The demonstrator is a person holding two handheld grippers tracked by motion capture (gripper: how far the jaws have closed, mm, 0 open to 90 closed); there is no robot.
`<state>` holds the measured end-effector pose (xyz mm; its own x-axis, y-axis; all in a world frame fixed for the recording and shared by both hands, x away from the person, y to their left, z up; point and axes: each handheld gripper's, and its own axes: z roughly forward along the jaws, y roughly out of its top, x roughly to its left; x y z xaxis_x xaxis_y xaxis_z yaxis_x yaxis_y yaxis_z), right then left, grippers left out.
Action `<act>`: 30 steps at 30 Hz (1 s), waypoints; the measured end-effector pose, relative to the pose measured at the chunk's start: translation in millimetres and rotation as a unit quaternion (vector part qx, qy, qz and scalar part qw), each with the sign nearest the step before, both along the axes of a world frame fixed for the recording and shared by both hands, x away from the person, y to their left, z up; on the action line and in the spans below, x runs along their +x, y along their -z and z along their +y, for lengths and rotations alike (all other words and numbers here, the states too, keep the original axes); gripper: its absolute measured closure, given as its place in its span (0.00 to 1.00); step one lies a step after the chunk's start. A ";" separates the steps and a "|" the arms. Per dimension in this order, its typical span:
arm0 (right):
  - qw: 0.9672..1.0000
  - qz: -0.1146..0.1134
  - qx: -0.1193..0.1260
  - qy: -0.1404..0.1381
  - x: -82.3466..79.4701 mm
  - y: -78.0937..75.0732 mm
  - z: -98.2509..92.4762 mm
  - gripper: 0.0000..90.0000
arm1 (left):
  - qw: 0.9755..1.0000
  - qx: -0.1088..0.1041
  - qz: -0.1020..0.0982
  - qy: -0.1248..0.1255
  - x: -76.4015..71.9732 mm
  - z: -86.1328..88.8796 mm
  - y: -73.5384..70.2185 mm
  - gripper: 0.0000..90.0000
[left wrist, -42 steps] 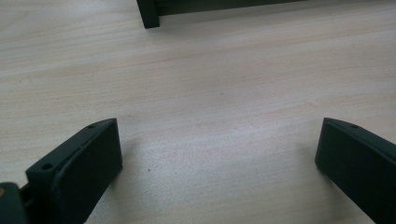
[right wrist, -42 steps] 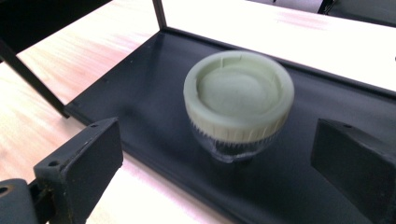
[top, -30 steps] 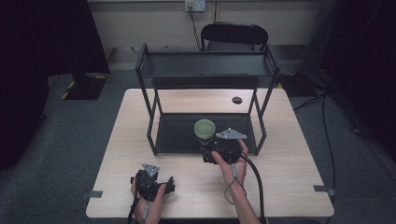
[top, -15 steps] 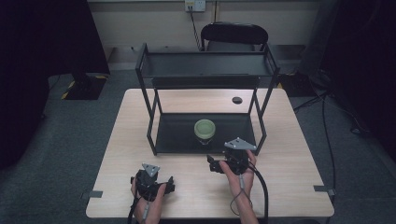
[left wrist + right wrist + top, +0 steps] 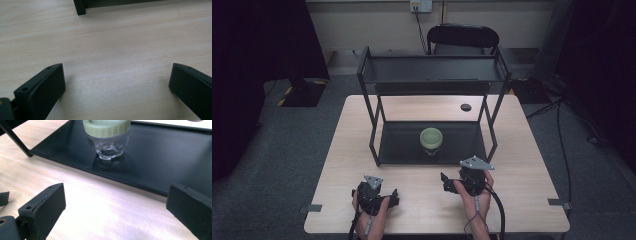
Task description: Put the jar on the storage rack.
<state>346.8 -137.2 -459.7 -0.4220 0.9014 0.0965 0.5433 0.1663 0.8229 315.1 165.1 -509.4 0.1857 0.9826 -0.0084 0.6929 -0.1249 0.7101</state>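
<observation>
Glass jar (image 5: 431, 141) stands on rack (image 5: 462, 150), frame centre. Both hand-held grippers, right (image 5: 458, 181) and left (image 5: 379, 197), gape empty. Placement looks done; next, rest.

A light wooden table (image 5: 522, 165) stood on grey carpet (image 5: 277, 150), with a black chair (image 5: 463, 37) behind it, a cream wall (image 5: 362, 22) bearing a socket (image 5: 420, 5), and dark curtains (image 5: 257, 40) alongside.

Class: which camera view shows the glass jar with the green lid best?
The right gripper view: the jar stands close, its clear glass body and ribbed green lid plain on the black shelf. The high view gives it small, mostly lid, from above.
</observation>
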 end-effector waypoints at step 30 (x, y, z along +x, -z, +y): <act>0.997 0.025 -0.063 0.046 -28.0 35.3 -14.3 0.02 | 1.000 0.000 0.000 0.000 0.0 0.0 0.0 0.00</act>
<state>318.8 -151.5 -495.0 -0.3345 0.9424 -0.0017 0.6004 0.2145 0.7704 315.1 165.0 -509.4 0.1856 0.9826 -0.0086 0.6929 -0.1247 0.7101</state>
